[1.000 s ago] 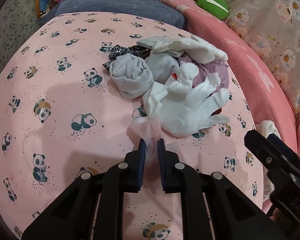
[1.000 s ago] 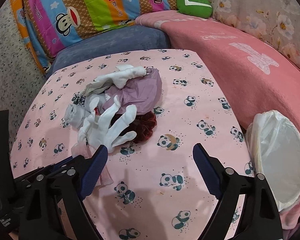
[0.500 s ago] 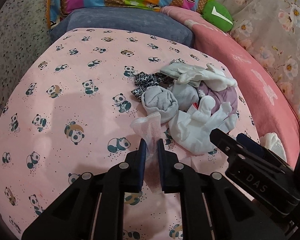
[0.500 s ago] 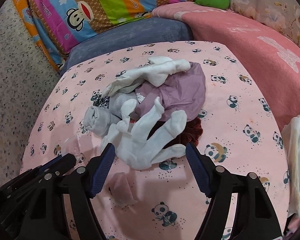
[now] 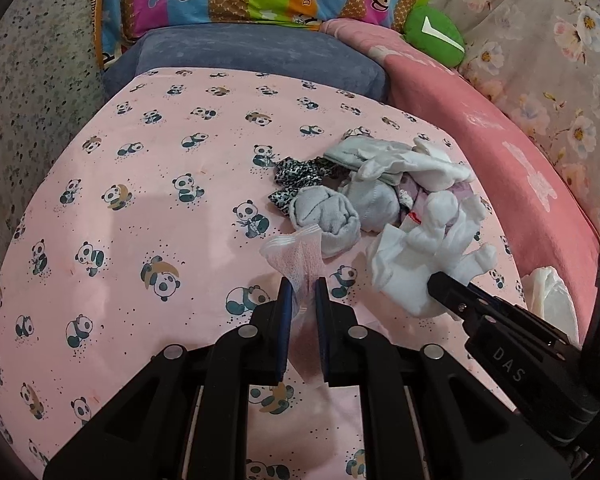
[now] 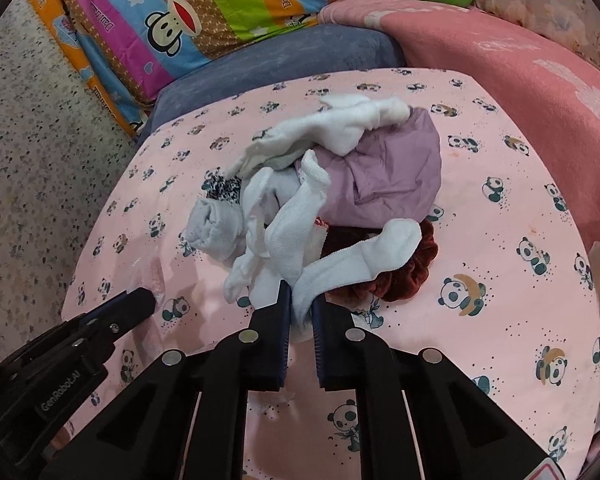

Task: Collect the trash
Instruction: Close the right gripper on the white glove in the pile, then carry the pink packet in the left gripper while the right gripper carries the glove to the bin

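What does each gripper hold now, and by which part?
Left gripper: pink mesh wrapper, pinched at its lower end. Right gripper: white glove, by its cuff edge.

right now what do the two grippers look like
Both are matte black plastic with angular ribbed arms, silver round bolts and dark blue pads. The left gripper reads "GenRobot.AI" on its side in white, the right gripper reads "DAS". No cables or sleeves show.

1. Pink panda-print sheet: smooth, matt cloth.
2. White glove: soft knitted cloth, faintly fuzzy.
3. Pink mesh scrap: thin, see-through netting.
4. Dark red scrunchie, at the pile's 5 o'clock: plush velvet.
5. Left gripper: matt black plastic with shiny metal screws.
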Tool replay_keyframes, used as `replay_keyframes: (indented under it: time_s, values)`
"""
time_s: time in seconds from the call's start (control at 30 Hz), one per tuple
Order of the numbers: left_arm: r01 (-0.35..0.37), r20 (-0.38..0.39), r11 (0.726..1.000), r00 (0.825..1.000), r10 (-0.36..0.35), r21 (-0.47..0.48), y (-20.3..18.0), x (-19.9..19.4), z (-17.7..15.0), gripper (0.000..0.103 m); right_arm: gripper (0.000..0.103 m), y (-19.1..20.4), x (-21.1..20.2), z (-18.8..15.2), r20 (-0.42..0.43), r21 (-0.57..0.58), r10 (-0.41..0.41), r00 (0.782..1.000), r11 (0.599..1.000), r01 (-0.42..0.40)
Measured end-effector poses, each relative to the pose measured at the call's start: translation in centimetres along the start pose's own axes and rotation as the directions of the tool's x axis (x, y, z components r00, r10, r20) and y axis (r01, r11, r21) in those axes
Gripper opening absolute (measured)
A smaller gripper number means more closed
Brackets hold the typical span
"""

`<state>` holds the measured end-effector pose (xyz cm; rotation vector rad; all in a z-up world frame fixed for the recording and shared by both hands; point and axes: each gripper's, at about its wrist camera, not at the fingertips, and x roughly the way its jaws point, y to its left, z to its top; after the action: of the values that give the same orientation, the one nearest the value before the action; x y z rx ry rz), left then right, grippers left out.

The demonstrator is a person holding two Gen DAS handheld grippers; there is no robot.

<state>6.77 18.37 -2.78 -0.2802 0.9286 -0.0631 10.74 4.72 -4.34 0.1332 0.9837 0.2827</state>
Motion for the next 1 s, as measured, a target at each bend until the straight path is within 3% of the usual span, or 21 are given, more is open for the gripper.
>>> replay_keyframes:
  time_s: [0.3, 0.63, 0.8, 0.83, 0.87, 0.93, 1.0]
  values:
    - [0.041, 0.067, 0.995, 0.997, -0.047, 0.090, -5.3, -3.2, 1.4, 0.007, 0.011, -2.3, -7.5, 1.5, 0.147, 0.027, -0.005, 0.989, 1.000, 0.001]
    - [0.137, 0.103, 0.965, 0.981, -0.163, 0.222, -13.7, -5.9, 2.1, 0.006, 0.011, -10.3, -14.9, 0.7, 0.255, 0.163, -0.106, 0.961, 0.984, 0.065]
    - [0.114, 0.056, 0.968, 0.990, -0.129, 0.225, -13.8, -4.2, 0.5, 0.009, 0.011, -13.7, -16.6, -1.1, 0.259, 0.216, -0.143, 0.955, 0.973, 0.087]
    - [0.103, 0.038, 0.970, 0.993, -0.114, 0.219, -13.3, -3.5, 0.1, 0.019, 0.011, -14.1, -16.7, -1.4, 0.256, 0.223, -0.147, 0.956, 0.971, 0.089]
    - [0.089, 0.031, 0.973, 0.995, -0.098, 0.212, -12.8, -3.1, -0.3, 0.038, 0.011, -14.5, -16.7, -1.7, 0.251, 0.228, -0.150, 0.956, 0.969, 0.092]
    - [0.053, 0.038, 0.979, 0.997, -0.062, 0.198, -11.9, -2.6, -1.2, 0.063, 0.011, -15.0, -16.5, -2.4, 0.242, 0.234, -0.154, 0.958, 0.967, 0.096]
    - [0.023, 0.041, 0.980, 0.999, -0.031, 0.196, -11.0, -2.0, -1.9, 0.071, 0.011, -15.3, -16.2, -2.8, 0.228, 0.243, -0.153, 0.962, 0.965, 0.096]
